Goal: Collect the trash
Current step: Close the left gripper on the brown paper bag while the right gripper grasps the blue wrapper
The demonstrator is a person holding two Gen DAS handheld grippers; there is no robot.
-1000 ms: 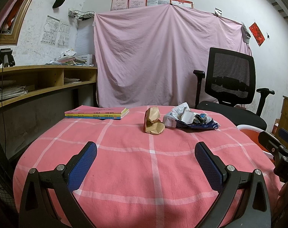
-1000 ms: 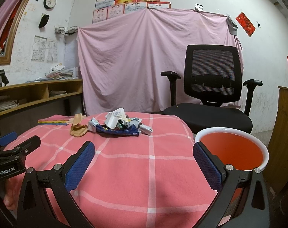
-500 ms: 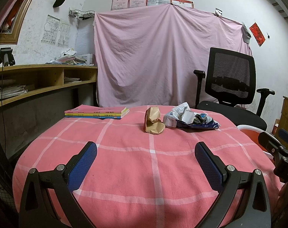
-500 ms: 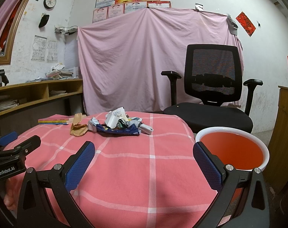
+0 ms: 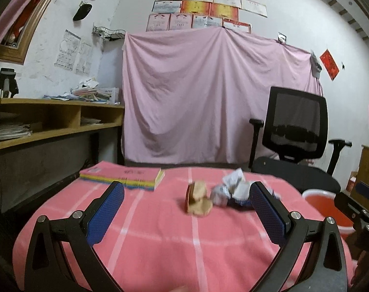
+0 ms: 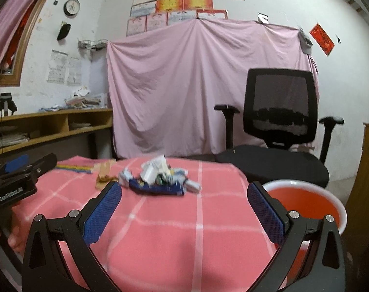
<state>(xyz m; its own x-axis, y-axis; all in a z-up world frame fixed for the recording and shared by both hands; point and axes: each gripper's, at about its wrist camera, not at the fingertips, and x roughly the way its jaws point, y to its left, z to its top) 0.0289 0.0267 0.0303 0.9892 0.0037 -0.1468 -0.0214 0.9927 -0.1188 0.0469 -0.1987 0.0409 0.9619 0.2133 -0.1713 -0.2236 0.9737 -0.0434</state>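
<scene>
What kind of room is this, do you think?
Probably a home study or small office: a black mesh office chair, wooden shelves stacked with papers, and framed certificates on the wall above a pink sheet.

**Black two-finger grippers with blue textured pads**

The left gripper (image 5: 187,205) is built of matte black struts forming open triangular frames, each side carrying a finger faced with a blue pad (image 5: 105,213) of fine dimpled texture. Round silver screws (image 5: 76,214) sit at the joints, two on each side. The right gripper (image 6: 184,204) has the same make: black triangular frames, blue dimpled pads (image 6: 266,213), silver screw heads (image 6: 294,213). Seen from the right wrist camera at 9 o'clock, the left gripper's black body bears white lettering (image 6: 10,191), blurred but reading roughly "GenRobot.AI", with a blue pad edge above it. Fingers of a hand (image 6: 14,238) show beneath that body; no sleeve is visible.
</scene>
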